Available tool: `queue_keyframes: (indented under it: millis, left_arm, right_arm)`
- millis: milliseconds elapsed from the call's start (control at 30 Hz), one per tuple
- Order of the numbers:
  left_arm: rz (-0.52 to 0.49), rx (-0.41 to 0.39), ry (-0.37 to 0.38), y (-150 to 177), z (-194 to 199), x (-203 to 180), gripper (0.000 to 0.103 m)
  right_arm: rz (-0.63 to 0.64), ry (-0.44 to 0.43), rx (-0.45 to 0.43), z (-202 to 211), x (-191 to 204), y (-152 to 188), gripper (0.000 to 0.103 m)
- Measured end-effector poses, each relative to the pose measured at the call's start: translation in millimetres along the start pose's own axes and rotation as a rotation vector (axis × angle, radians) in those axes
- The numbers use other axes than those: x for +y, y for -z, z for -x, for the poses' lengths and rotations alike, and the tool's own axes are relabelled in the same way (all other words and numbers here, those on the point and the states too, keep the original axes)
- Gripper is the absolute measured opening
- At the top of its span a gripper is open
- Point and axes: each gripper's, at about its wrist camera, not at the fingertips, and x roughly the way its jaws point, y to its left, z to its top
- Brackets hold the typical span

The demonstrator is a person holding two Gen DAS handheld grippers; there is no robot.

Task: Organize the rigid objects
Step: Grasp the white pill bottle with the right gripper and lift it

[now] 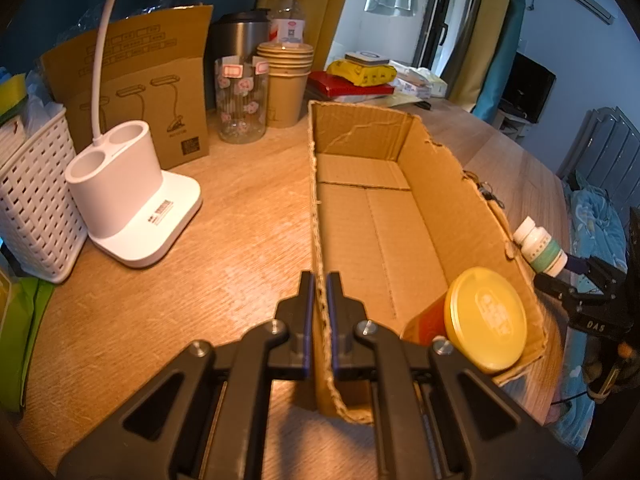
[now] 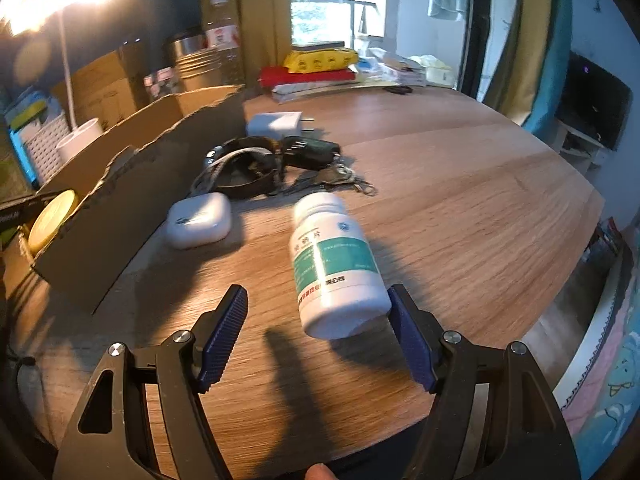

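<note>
An open cardboard box [image 1: 400, 148] lies on the wooden table. My left gripper [image 1: 320, 292] is shut on its near left wall, one pad on each side of the cardboard. A yellow-lidded jar [image 1: 486, 318] sits in the box's near right corner. Outside the box's right wall lies a white pill bottle [image 2: 334, 264] with a green label, its base towards me. My right gripper [image 2: 317, 292] stands open around that base. The right pad [image 2: 408, 340] is against the bottle and the left pad [image 2: 224, 332] is well apart from it. In the left wrist view the bottle [image 1: 540, 246] shows beside the right gripper [image 1: 576, 270].
A white earbud case [image 2: 199, 220], a black strap [image 2: 240, 168], keys [image 2: 316, 152] and a white charger [image 2: 276, 124] lie along the box's outer wall [image 2: 132, 208]. A white lamp base [image 1: 132, 200], a white basket [image 1: 32, 200], a glass jar [image 1: 242, 100] and paper cups [image 1: 286, 80] stand left of the box.
</note>
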Motion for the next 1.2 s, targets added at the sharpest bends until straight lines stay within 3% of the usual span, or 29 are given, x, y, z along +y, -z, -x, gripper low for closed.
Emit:
queue_keyframes:
  millis: [300, 467, 1200]
  left_arm:
    - [0.000, 0.000, 0.000, 0.1, 0.0, -0.5, 0.006]
    - [0.000, 0.000, 0.000, 0.2, -0.1, -0.7, 0.006]
    - [-0.007, -0.002, -0.003, 0.1, -1.9, 0.3, 0.006]
  right_arm:
    - [-0.028, 0.049, 0.007, -14.7, -5.7, -9.8, 0.073]
    - [-0.035, 0.048, 0.021, -17.1, -6.4, -10.3, 0.045]
    - [-0.058, 0.076, -0.050, 15.2, 2.3, -25.2, 0.045]
